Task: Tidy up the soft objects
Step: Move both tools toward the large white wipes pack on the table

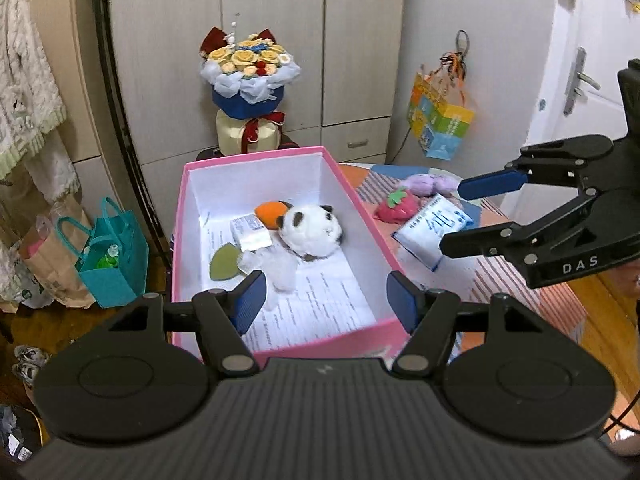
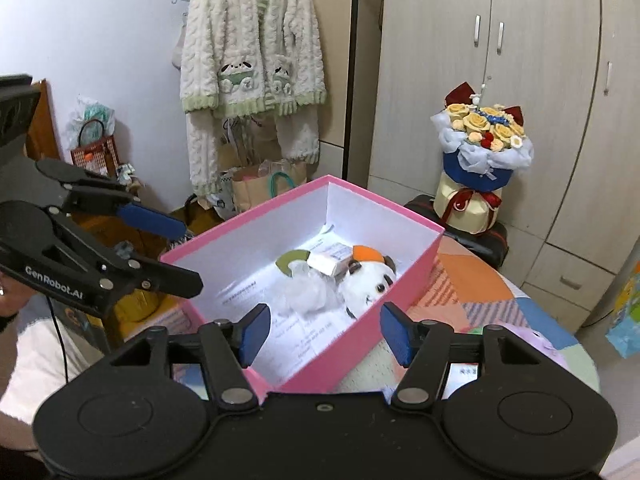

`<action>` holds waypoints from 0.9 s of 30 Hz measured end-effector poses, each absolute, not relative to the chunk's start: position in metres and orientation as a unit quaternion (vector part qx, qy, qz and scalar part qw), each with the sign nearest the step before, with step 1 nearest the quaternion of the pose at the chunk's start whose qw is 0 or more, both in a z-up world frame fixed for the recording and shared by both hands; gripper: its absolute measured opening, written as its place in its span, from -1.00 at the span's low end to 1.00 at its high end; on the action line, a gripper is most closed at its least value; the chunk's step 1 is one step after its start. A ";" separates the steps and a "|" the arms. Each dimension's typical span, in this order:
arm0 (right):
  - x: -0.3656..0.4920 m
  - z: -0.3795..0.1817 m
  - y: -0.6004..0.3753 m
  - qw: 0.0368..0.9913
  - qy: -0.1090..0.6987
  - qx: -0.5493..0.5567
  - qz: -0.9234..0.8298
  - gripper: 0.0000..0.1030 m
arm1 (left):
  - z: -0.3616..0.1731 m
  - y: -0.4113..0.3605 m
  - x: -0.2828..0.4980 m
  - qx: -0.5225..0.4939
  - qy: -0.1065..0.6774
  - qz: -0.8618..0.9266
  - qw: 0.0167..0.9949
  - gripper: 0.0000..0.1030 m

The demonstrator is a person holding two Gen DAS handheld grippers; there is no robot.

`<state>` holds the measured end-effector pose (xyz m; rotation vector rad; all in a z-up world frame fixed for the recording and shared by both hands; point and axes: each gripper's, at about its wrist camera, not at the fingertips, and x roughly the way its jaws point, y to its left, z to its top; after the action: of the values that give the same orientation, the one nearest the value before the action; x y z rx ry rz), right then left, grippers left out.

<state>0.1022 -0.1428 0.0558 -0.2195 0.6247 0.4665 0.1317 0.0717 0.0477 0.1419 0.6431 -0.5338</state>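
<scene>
Now we hold both tongs up over the pink box (image 1: 280, 332), and both are empty. Our left tongs (image 1: 326, 300) stand about half open with nothing between the blue pads. Our right tongs (image 2: 320, 334) stand about half open too, and hold nothing.

Some soft things are already in the box: a panda plush (image 1: 314, 232) with an orange bit beside it, a little packet (image 1: 252, 234) and a white fluffy thing (image 1: 276, 268).

More soft things wait on the patchwork table (image 1: 516, 284) just beside the box: a strawberry plush (image 1: 396, 206), a purple plush (image 1: 428, 184) and a white tissue pack (image 1: 432, 232).

We think we are between picks. Next we should bring one pair of tongs down over a toy on the table, squeeze it gently, and carry it into the box.
</scene>
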 end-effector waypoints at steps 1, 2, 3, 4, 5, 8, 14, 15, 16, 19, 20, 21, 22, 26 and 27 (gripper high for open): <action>0.098 0.056 -0.144 0.919 0.303 -0.108 0.227 0.29 | 0.048 0.070 0.127 0.071 0.312 -0.261 0.911 0.29; 0.092 0.057 -0.147 0.920 0.302 -0.107 0.227 0.30 | 0.048 0.068 0.123 0.073 0.312 -0.264 0.910 0.30; 0.088 0.057 -0.149 0.920 0.301 -0.106 0.227 0.31 | 0.048 0.067 0.119 0.075 0.312 -0.267 0.909 0.31; 0.083 0.056 -0.151 0.920 0.301 -0.106 0.228 0.31 | 0.047 0.065 0.116 0.077 0.314 -0.271 0.907 0.32; 0.079 0.056 -0.153 0.920 0.300 -0.107 0.227 0.32 | 0.046 0.063 0.113 0.077 0.316 -0.275 0.905 0.32; 0.069 0.052 -0.160 0.922 0.298 -0.112 0.222 0.34 | 0.043 0.053 0.106 0.080 0.322 -0.290 0.898 0.32; 0.056 0.041 -0.186 0.934 0.282 -0.087 0.203 0.41 | 0.040 0.026 0.096 0.082 0.306 -0.319 0.893 0.32; 0.055 0.040 -0.191 0.938 0.276 -0.086 0.190 0.41 | 0.040 0.023 0.095 0.080 0.300 -0.323 0.894 0.32; 0.054 0.039 -0.195 0.942 0.271 -0.085 0.180 0.41 | 0.040 0.019 0.094 0.075 0.292 -0.326 0.896 0.32; 0.056 0.039 -0.213 0.946 0.268 -0.073 0.165 0.42 | 0.038 0.007 0.096 0.063 0.281 -0.329 0.899 0.32; 0.057 0.039 -0.218 0.948 0.265 -0.071 0.162 0.42 | 0.037 0.002 0.097 0.057 0.279 -0.333 0.899 0.32; 0.057 0.038 -0.224 0.950 0.262 -0.070 0.157 0.42 | 0.036 -0.003 0.098 0.053 0.279 -0.337 0.898 0.30; 0.057 0.037 -0.230 0.951 0.260 -0.069 0.152 0.42 | 0.035 -0.009 0.099 0.049 0.280 -0.342 0.895 0.29; 0.059 0.027 -0.249 0.959 0.244 -0.075 0.121 0.41 | 0.028 -0.038 0.105 0.043 0.278 -0.354 0.892 0.28; 0.060 0.024 -0.253 0.960 0.240 -0.079 0.118 0.40 | 0.025 -0.045 0.106 0.043 0.276 -0.353 0.893 0.28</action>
<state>0.0600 -0.2529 0.0237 -0.1605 0.4870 0.2391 0.1060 -0.0448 0.0255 0.0894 0.5734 -0.7315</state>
